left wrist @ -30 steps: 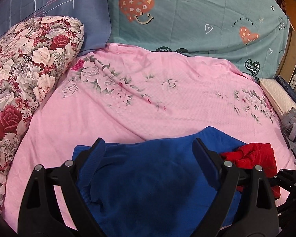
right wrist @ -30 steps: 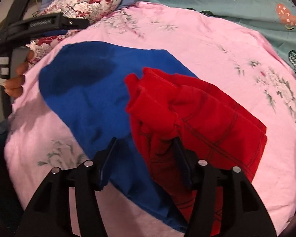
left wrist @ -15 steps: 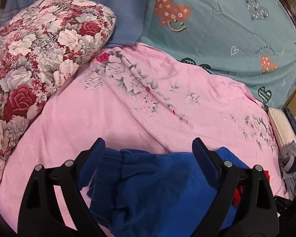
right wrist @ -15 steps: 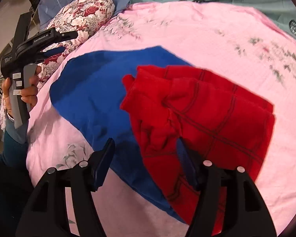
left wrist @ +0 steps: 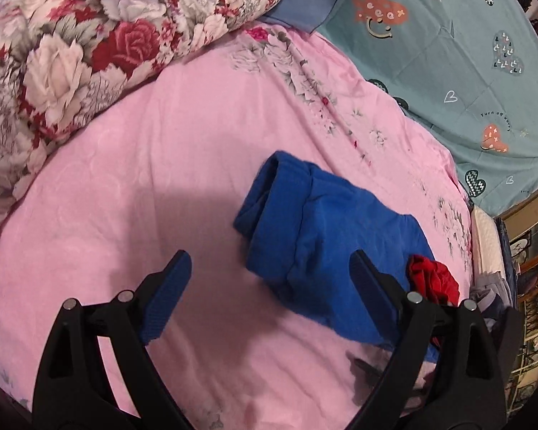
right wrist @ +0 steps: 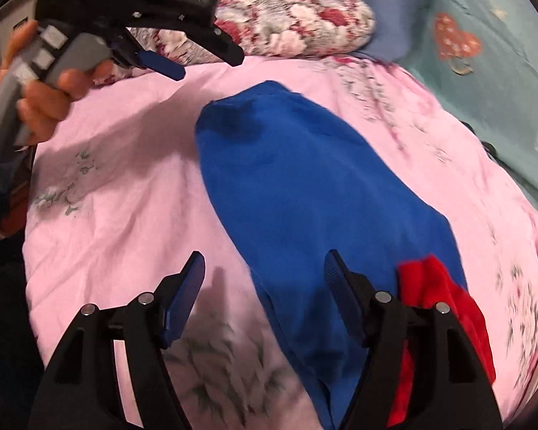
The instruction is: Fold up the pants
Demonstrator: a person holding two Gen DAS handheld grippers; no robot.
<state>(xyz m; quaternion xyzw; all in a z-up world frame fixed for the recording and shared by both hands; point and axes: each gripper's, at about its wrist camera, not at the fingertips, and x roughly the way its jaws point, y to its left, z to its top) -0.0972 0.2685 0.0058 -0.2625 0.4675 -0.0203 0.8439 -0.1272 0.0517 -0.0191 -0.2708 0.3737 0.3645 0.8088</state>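
Blue pants (left wrist: 326, 240) lie on the pink bedsheet (left wrist: 154, 186), with their cuffed end toward the far left; they also show in the right wrist view (right wrist: 305, 193). A red garment (left wrist: 434, 283) lies bunched at their right end, and it also shows in the right wrist view (right wrist: 444, 308). My left gripper (left wrist: 270, 294) is open and empty, raised above the sheet just left of the pants. My right gripper (right wrist: 263, 294) is open and empty above the near edge of the blue pants. The left gripper also shows in the right wrist view (right wrist: 168, 57), held in a hand.
A floral quilt roll (left wrist: 89, 43) lies at the far left. A teal heart-print sheet (left wrist: 466, 43) covers the far right. Folded clothes (left wrist: 491, 251) are stacked at the right edge of the bed.
Both grippers have pulled back and lifted off the pants. The left view has swung left, so the pants now sit to its right. The right gripper has shifted left off the red garment.
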